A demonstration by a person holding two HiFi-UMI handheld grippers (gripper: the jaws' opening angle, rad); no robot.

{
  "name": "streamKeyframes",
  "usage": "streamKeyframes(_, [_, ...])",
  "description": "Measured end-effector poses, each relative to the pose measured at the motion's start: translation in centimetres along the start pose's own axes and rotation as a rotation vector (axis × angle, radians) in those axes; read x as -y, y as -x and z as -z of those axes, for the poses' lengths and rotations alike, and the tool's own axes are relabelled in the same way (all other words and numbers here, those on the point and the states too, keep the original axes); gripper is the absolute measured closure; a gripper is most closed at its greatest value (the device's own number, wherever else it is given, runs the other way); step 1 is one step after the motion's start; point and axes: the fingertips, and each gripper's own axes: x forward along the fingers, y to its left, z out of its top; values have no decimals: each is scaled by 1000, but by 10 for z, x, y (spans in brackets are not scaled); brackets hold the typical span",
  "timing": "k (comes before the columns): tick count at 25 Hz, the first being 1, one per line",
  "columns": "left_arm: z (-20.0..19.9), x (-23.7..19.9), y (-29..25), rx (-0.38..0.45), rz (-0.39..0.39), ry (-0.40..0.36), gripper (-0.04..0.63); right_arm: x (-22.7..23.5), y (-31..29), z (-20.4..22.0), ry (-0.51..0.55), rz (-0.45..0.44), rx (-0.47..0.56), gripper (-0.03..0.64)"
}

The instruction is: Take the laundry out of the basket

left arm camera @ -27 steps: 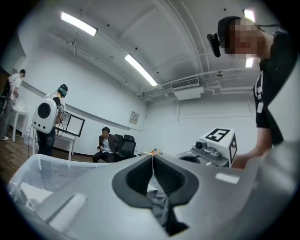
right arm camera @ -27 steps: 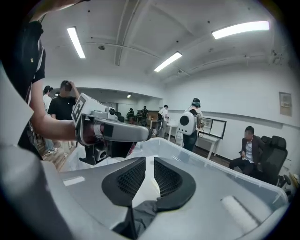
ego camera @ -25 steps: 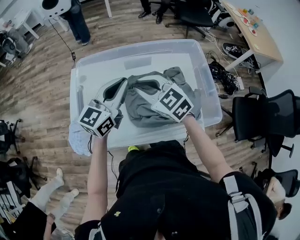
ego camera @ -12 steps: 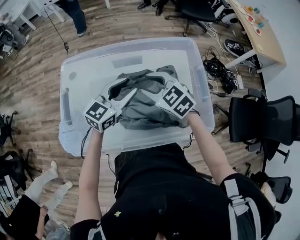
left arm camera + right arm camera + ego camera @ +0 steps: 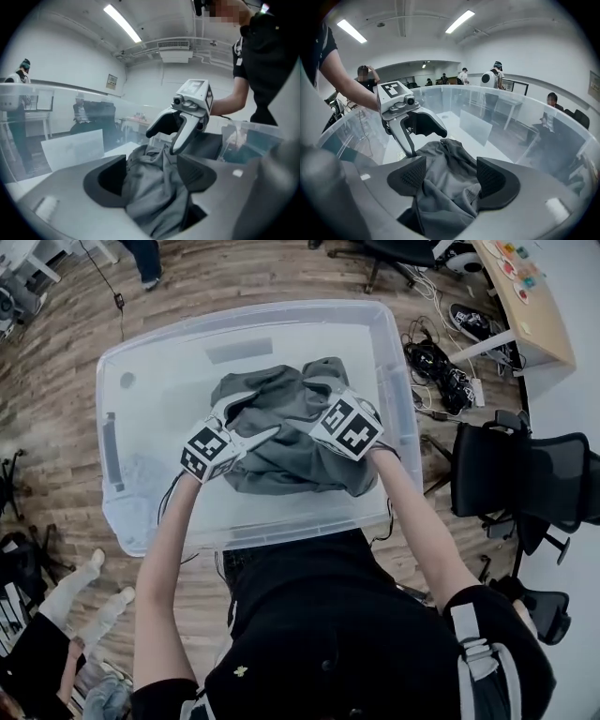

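One clear bin (image 5: 111, 460), one grey garment (image 5: 286, 442), two grippers. The garment lies crumpled inside the bin, around the middle and reaching toward the bin's right wall, nothing else in the bin with it.

Left gripper (image 5: 247, 420): inside the bin, at the garment's left side. Jaws opening, roughly half apart. A bunched fold of the grey cloth sits between them. The fold leans on one pad, and a gap shows at the other. No clamp on it.

Right gripper (image 5: 317, 401): inside the bin too, at the garment's right side, facing the left one across the cloth. Jaws opening, also about half apart. A ridge of cloth lies between the pads and brushes them loosely, not pinched.

Each gripper view shows the other gripper just past the fold, jaws spread over the same heap.

One person holds both grippers, standing at the bin's near long side, arms reaching over its rim.

Outside the bin: one desk (image 5: 525, 306) beyond its far right corner, one tangle of cables (image 5: 436, 371) on the wood floor (image 5: 56, 409) just right of the bin, and at least three black chairs (image 5: 516, 474). Two chairs are right of the bin and one is past its far side. Two bystanders are partly in view, one beyond the far left corner and one off the near left corner.
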Motion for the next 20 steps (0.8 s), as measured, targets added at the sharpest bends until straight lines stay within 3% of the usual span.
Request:
streamKeyframes(4, [17,-12,-6,26,5,3,233,4,-16,15,-5,-31,-20,268])
streamKeyframes(9, [39,-32,-10,47,-49,12,187,5,-38,25,-13,-74,-32,246])
streamKeyframes(12, [59,-47,-15,30,-93,23,120,12,-52,38,-23,-69,-76,207])
streamKeyframes(15, [88,-51,-15,-25,-100,16,59,23,-62,58,-54,-33,-120,160])
streamKeyframes(20, [140,-60,-6,-151,-126,-8,37,39,-69,87,-64,32,-179,79])
